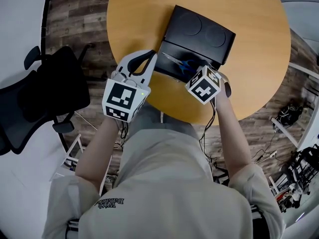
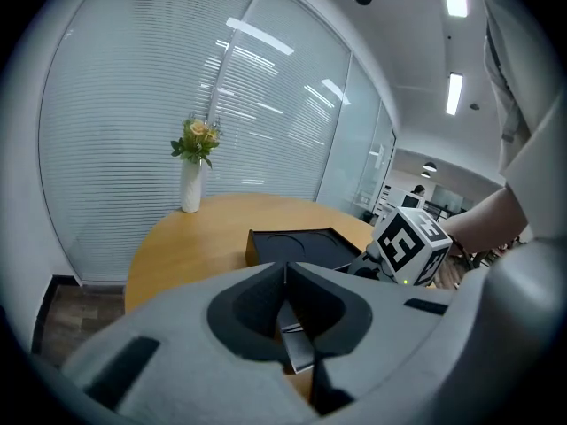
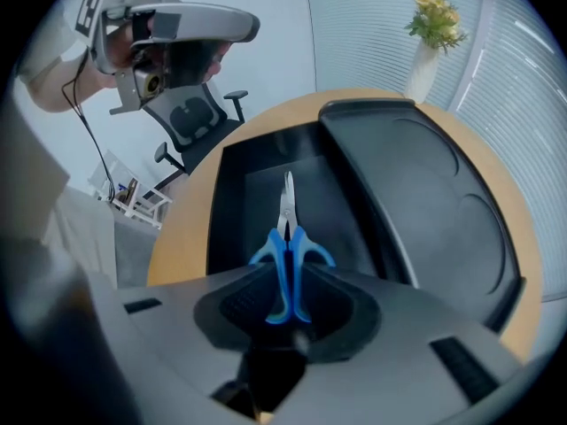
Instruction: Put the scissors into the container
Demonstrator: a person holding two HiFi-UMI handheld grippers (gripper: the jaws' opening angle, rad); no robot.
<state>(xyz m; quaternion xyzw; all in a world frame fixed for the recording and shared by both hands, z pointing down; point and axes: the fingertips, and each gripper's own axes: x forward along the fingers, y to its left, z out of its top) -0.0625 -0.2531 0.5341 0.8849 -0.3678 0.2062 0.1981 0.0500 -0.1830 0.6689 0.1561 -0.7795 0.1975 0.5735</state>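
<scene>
Blue-handled scissors (image 1: 181, 64) (image 3: 285, 248) are clamped by their handles in my right gripper (image 1: 193, 74) (image 3: 285, 282), which is shut on them. Their metal blades point forward, low over the open tray of the black container (image 1: 172, 59) (image 3: 239, 197). The container's lid (image 1: 200, 31) lies folded back beyond the tray. My left gripper (image 1: 148, 59) (image 2: 285, 277) hovers at the container's near left corner, shut on nothing. In the left gripper view the container (image 2: 297, 244) lies ahead, with the right gripper's marker cube (image 2: 409, 246) beside it.
The round orange table (image 1: 134, 14) ends just under both grippers. A white vase of flowers (image 2: 190, 180) (image 3: 423, 60) stands at the far rim. A black office chair (image 1: 45, 93) (image 3: 190, 118) sits off the table to the left.
</scene>
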